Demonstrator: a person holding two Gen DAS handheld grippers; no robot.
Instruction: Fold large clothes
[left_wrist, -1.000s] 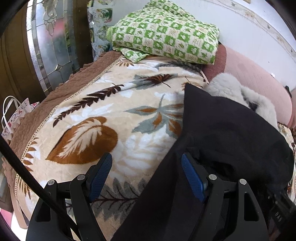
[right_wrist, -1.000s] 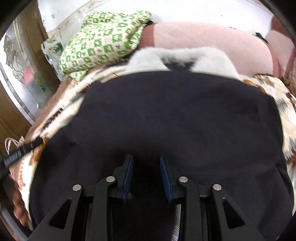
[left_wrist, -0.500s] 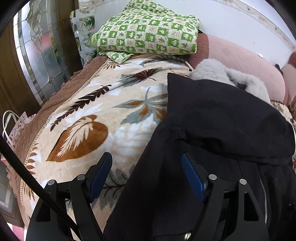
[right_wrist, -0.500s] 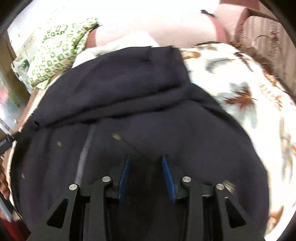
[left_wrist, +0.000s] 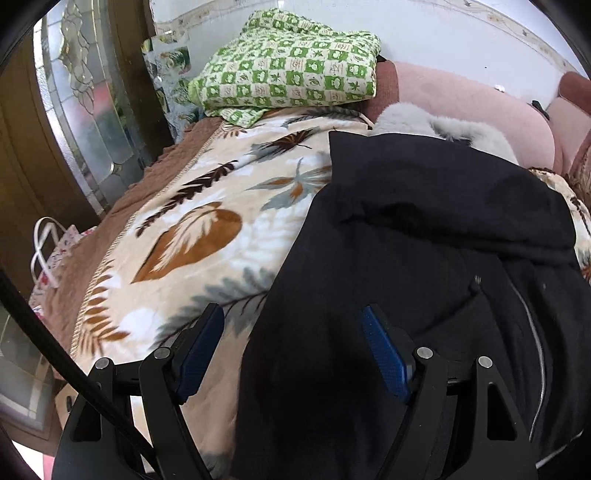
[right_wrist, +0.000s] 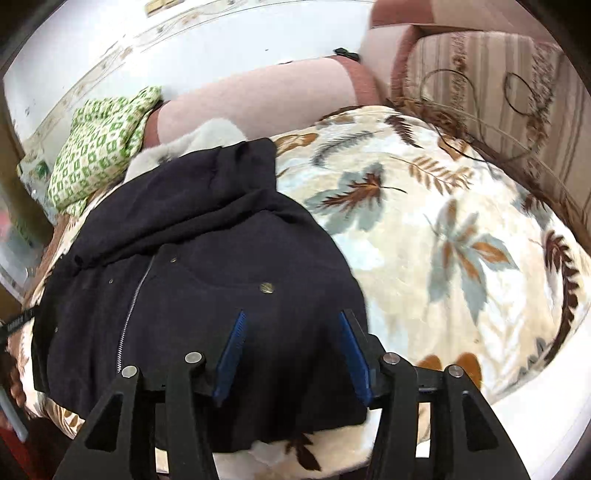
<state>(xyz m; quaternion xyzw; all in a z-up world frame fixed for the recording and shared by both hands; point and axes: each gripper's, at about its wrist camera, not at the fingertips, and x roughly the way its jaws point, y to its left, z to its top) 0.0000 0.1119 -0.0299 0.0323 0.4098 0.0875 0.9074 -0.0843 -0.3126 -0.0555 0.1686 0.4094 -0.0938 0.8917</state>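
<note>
On the left, the left tongs (left_wrist: 291, 354) stand wide with nothing between the pads: the left pad hangs over the leaf-print blanket (left_wrist: 207, 229), the right pad over the near left edge of the dark coat (left_wrist: 424, 258). The coat lies on the bed, across the blanket, zip side up, its grey fur collar (left_wrist: 436, 122) toward the pink headboard (left_wrist: 480, 107). Behind it sits a green checked pillow (left_wrist: 291, 70).

The upper part of the coat is already doubled over toward the near side — one fold looks done, judging by the thick ridge crossing it. The lower half is spread flat with the zip (right_wrist: 133, 295) and a snap button (right_wrist: 266, 287) showing, so at least one more fold and a tidy-up seem left.

On the right, the right tongs (right_wrist: 293, 350) have just been opening and now stand at a middling gap above the coat's near right corner, the pads pressing on no cloth.

Hard to make out: the sleeves are not visible — likely tucked under the fold. The hem drops behind the tongs in both views, and the black cloth swallows most creases.
</note>
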